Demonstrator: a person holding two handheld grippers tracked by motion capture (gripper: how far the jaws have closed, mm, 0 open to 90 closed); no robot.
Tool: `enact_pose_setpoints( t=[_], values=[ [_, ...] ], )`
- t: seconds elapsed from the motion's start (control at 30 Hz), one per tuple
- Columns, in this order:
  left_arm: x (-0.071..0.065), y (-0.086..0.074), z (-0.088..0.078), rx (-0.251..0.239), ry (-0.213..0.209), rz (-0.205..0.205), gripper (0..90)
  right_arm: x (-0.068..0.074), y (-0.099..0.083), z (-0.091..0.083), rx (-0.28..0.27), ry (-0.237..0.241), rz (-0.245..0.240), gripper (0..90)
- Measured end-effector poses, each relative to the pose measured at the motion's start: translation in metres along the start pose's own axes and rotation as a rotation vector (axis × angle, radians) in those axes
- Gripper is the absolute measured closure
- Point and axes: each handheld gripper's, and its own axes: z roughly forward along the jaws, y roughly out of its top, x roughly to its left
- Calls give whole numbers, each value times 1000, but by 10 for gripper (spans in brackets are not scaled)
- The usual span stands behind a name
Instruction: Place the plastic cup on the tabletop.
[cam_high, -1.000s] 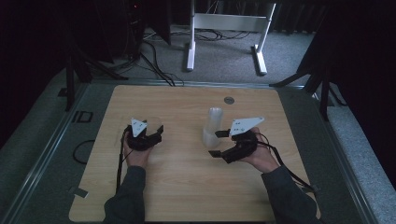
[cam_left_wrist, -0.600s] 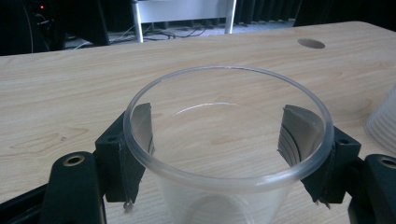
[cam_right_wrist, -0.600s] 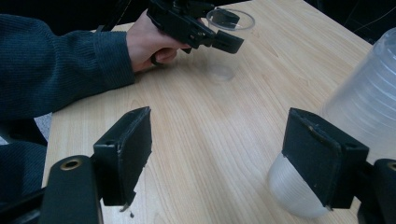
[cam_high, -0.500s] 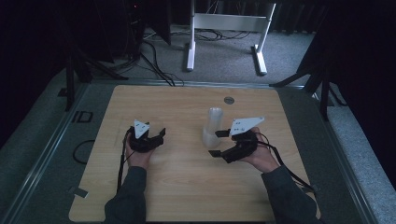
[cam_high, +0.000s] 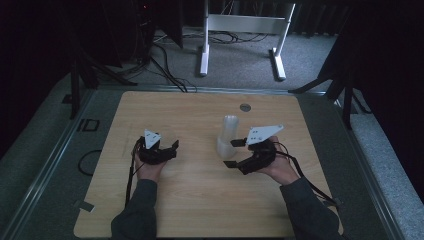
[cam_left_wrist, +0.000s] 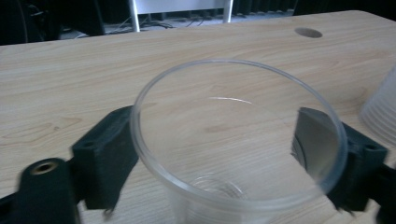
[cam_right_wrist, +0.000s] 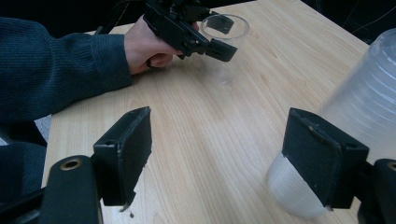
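Note:
A clear plastic cup (cam_left_wrist: 238, 154) stands upright on the wooden table (cam_high: 200, 200), between the jaws of my left gripper (cam_left_wrist: 217, 140). Those jaws have just been opening and now sit loosely at the cup's rim, so the gripper is open. The right gripper view shows the same cup (cam_right_wrist: 226, 35) inside the left gripper (cam_right_wrist: 220, 36), with a hand behind it. A stack of frosted plastic cups (cam_high: 228, 132) stands upside down near the table's middle. My right gripper (cam_right_wrist: 222, 140) is open wide with nothing between its jaws. The stack (cam_right_wrist: 364, 102) lies just behind its right jaw.
A round hole (cam_high: 245, 107) is cut in the tabletop at the back. Beyond the table are a white metal stand (cam_high: 240, 30) and floor cables. Both forearms in dark sleeves come in from the near edge.
The left gripper's jaws look slightly wider around the cup than before. Neither hand has shifted, and the stack of cups stands where it was.

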Motion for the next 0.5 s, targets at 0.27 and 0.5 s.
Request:
enact_pose_setpoints(
  t=[0.27,0.5],
  values=[
    [1,-1,-1,22,-26,-6,70,0,0,-1,-4,-1,-2,237],
    [0,-2,0,42,-31,-4,25,0,0,-1,-4,1,0,236]
  ],
)
